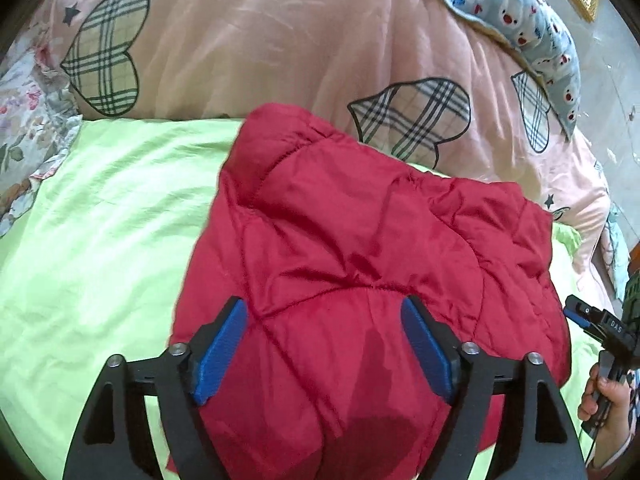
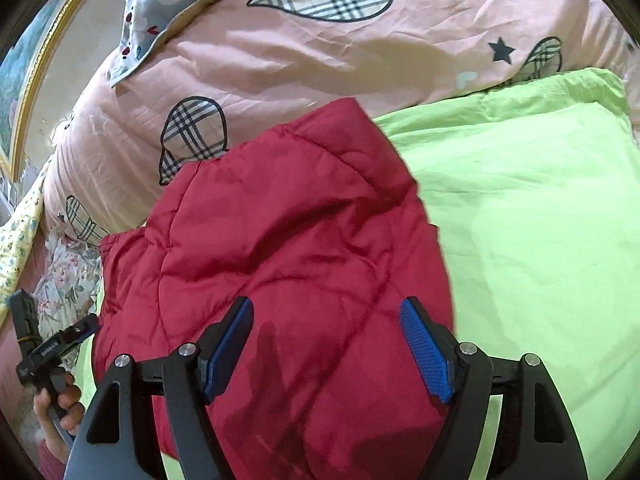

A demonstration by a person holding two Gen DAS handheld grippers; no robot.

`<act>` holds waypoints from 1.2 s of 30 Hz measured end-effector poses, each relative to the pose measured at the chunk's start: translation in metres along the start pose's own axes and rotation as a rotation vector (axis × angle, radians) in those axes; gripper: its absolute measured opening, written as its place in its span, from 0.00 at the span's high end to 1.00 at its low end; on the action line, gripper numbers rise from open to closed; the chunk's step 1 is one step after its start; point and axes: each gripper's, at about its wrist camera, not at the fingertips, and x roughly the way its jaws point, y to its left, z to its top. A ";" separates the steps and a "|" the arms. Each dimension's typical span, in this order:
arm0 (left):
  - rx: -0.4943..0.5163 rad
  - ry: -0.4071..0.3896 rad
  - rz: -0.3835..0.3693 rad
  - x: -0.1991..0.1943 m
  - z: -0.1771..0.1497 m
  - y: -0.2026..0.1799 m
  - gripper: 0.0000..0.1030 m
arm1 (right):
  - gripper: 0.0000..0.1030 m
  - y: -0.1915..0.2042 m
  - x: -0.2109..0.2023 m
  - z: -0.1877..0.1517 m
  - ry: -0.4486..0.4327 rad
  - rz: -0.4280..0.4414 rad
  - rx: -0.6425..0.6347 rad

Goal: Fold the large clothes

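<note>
A red quilted jacket [image 1: 360, 248] lies folded into a rough, puffy block on a lime-green sheet [image 1: 104, 216]. Taking the jacket as the landmark: its far edge butts against a pink duvet [image 1: 260, 52] printed with plaid hearts, which is heaped as a high bank along the whole far side. In the left wrist view the jacket's left edge runs diagonally and ends on bare green sheet, a wide flat stretch that reaches out to a floral fabric [image 1: 28, 120] at the sheet's left border. Its right edge drops to a narrow strip of green, beyond which the duvet curls round. On top of the duvet, far right of the jacket, sits a blue cartoon-print cloth [image 1: 532, 28].

The left gripper [image 1: 324, 344] hangs above the jacket's near part with its blue pads spread wide, nothing between them and no pad pressing the fabric. The right gripper [image 2: 326, 344] is likewise splayed wide over the near part of the jacket and holds nothing. In the right wrist view the person's hand [image 2: 60, 404] on the other gripper's handle shows just off the jacket's left edge.
</note>
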 end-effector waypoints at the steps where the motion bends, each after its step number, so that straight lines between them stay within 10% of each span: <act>1: 0.002 -0.006 -0.004 -0.007 -0.004 0.002 0.22 | 0.24 -0.001 -0.004 -0.001 -0.004 -0.001 0.002; 28: -0.255 0.090 -0.120 0.033 -0.010 0.081 0.17 | 0.13 -0.064 0.017 -0.012 0.051 0.099 0.216; 36: -0.244 0.154 -0.177 0.077 -0.006 0.070 0.01 | 0.08 -0.060 0.045 -0.018 0.115 0.199 0.265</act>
